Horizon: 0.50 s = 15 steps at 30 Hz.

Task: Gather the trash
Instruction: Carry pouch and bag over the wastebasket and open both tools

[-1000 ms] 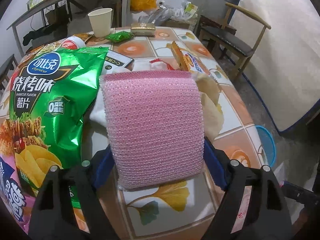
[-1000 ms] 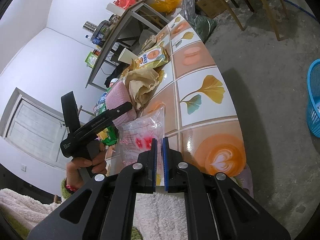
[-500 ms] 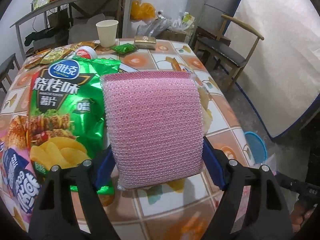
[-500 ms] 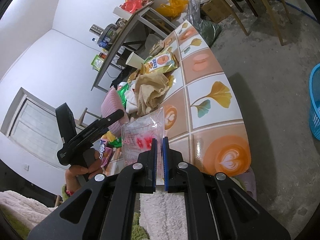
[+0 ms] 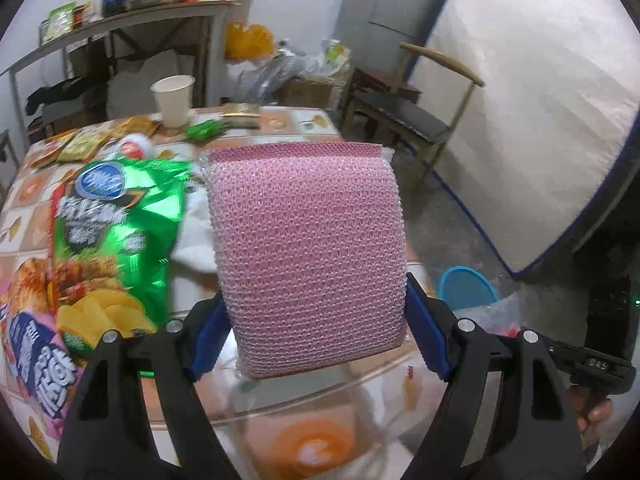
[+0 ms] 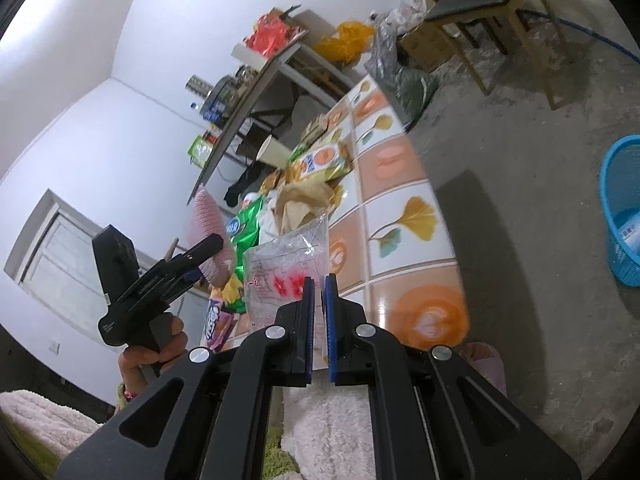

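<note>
Left claw gripping pink sponge wide, lifting it clear; right claw pinching clear wrapper, blue basket waiting at three o'clock.

right gripper pinching clear plastic bag above tiled table; left gripper holds pink sponge over snack bags; blue basket on floor, well apart

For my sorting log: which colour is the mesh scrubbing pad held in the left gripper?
Pink mesh scrubbing pad, clearest in the left wrist view.
</note>
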### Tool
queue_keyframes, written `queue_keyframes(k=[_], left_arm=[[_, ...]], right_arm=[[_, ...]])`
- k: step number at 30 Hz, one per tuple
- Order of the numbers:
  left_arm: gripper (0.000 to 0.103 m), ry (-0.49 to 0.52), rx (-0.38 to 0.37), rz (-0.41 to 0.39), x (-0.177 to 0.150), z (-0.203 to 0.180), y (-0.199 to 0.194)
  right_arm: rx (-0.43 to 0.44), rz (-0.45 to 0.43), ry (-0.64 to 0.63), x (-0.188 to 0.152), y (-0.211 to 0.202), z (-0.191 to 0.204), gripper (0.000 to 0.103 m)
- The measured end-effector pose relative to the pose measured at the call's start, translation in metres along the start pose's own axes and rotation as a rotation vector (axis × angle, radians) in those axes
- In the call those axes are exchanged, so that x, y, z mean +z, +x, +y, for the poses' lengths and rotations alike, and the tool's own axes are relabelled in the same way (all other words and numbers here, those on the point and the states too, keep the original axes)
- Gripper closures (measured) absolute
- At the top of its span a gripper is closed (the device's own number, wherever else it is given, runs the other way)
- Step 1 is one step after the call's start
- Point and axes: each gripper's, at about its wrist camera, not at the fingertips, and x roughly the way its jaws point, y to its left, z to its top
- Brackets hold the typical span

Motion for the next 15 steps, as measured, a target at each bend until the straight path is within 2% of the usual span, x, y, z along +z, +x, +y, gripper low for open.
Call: queue_keyframes(k=[5,9,11,14,15], left_arm=[[0.028,0.058,-0.097,0.023,0.009,-0.042,0.009],[0.028,0.128,-0.196,0.069,0.017,-0.090,0.030],[0.028,0.160,-0.251,0.111,0.020,-0.116,0.043],[0.027,0.195,-0.373,0.237,0.022,-0.164,0.081],[0.027,0.211,-0.401,0.274,0.022,-0.181,0.094]], right_arm=[[-0.038,-0.080,0.043,0.000,-0.038,-0.021,0.097],[-0.097,-0.156,0.087,-0.001,-0.071,-0.043,0.097],[-0.142,-0.208,0.125,-0.003,-0.092,-0.059,0.097],[-0.209,-0.281,0.200,-0.009,-0.124,-0.088,0.097],[-0.258,-0.305,0.237,-0.012,-0.135,-0.101,0.097]])
